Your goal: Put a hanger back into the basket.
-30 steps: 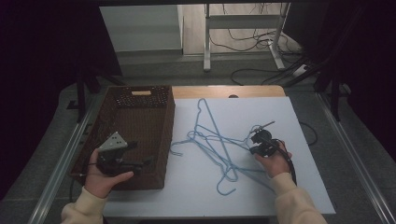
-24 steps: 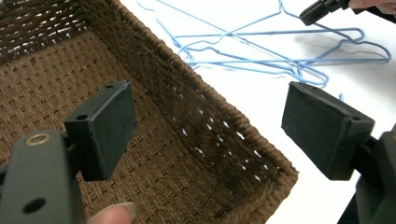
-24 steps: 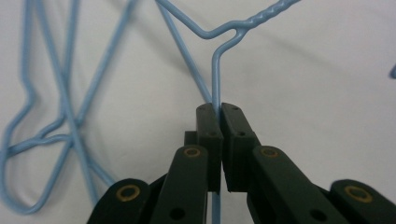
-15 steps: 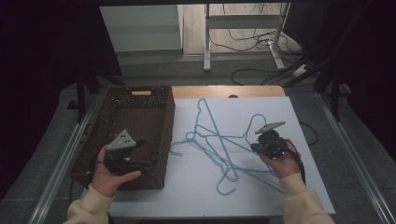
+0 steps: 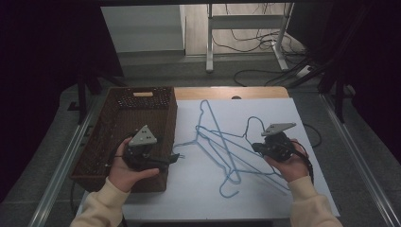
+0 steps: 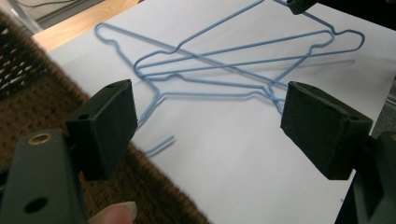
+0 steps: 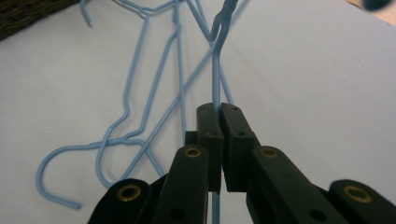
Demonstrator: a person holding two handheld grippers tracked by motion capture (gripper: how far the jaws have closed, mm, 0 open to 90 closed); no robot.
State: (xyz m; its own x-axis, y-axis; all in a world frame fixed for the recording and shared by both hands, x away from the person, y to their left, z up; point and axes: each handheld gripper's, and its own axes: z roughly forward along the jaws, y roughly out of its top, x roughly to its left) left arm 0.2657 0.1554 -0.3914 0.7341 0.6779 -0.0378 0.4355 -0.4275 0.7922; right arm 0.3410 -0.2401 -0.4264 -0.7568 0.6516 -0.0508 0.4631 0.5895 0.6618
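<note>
Tangled blue wire hangers point(image 5: 222, 142) lie on the white tabletop point(image 5: 198, 189). My right gripper point(image 5: 256, 147) at the right of the pile points left and is shut on the thin wire of one hanger point(image 7: 215, 79), which runs out from between the closed pads. My left gripper point(image 5: 174, 158) is held over the front right edge of the brown wicker basket point(image 5: 94, 142) and points right toward the hangers. In the left gripper view its jaws point(image 6: 210, 119) stand wide open with nothing between them, the hangers point(image 6: 224, 65) lying just beyond.
The basket takes up the table's left side. A strip of wooden tabletop point(image 5: 227, 92) shows at the back. Metal rails point(image 5: 61, 170) run along both sides of the table. A desk frame point(image 5: 246, 28) and cables lie on the floor behind.
The left gripper has moved right and a little up, from over the basket to its right edge. The right gripper has risen slightly, still shut on the hanger wire.
</note>
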